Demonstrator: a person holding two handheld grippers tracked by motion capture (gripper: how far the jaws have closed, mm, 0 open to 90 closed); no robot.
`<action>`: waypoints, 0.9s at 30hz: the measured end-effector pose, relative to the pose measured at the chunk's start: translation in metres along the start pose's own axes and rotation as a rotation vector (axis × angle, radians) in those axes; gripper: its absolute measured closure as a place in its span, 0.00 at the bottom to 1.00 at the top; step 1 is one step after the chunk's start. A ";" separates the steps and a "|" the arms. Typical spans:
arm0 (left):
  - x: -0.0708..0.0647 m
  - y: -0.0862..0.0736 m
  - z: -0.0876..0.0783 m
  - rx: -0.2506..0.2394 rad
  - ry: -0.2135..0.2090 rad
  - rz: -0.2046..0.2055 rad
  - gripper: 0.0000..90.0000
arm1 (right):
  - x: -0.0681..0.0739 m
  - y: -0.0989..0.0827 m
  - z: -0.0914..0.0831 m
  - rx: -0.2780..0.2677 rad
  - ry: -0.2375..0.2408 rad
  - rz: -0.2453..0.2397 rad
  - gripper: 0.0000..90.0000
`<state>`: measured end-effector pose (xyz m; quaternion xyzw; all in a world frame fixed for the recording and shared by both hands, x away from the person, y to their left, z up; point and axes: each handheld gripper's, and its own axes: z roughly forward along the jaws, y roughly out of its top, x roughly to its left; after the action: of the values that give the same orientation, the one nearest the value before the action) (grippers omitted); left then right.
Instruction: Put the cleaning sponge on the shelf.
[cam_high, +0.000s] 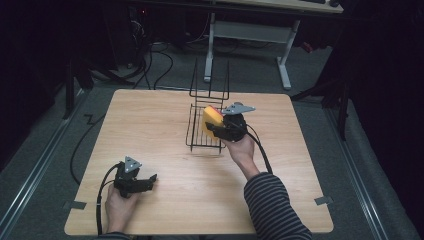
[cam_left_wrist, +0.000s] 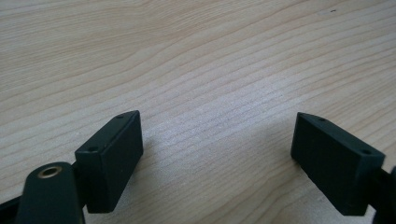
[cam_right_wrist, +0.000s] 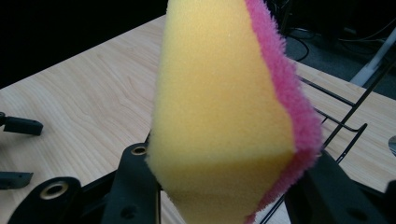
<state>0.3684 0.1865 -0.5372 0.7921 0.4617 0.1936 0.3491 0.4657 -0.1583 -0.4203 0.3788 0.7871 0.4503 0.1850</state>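
A yellow sponge (cam_high: 211, 120) with a pink scouring face is held over the black wire rack (cam_high: 200, 137) at the table's middle. My right gripper (cam_high: 216, 126) is shut on it; in the right gripper view the sponge (cam_right_wrist: 219, 112) stands upright between the two black jaws, pink side to the right. My left gripper (cam_high: 149, 181) rests near the front left of the table. In the left gripper view its jaws stand wide apart over bare wood, the left gripper (cam_left_wrist: 217, 161) open with nothing between its pads.
The wooden table (cam_high: 150, 125) carries the wire rack, whose tall back wires (cam_high: 210, 80) rise toward the far edge. Rack wires (cam_right_wrist: 345, 116) run close behind the sponge. A desk frame and cables stand on the floor beyond.
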 end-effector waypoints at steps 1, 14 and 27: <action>0.000 0.000 0.000 0.000 0.000 0.000 0.19 | -0.001 -0.001 0.002 0.004 -0.005 0.001 0.67; 0.000 0.000 0.000 -0.001 0.000 -0.001 0.19 | -0.002 -0.012 0.032 0.052 -0.032 0.010 0.66; 0.000 0.000 0.000 0.000 0.001 0.001 0.19 | -0.006 -0.018 0.048 0.067 -0.044 0.029 0.66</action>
<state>0.3684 0.1865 -0.5372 0.7922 0.4617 0.1939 0.3488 0.4921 -0.1415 -0.4612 0.4060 0.7918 0.4179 0.1830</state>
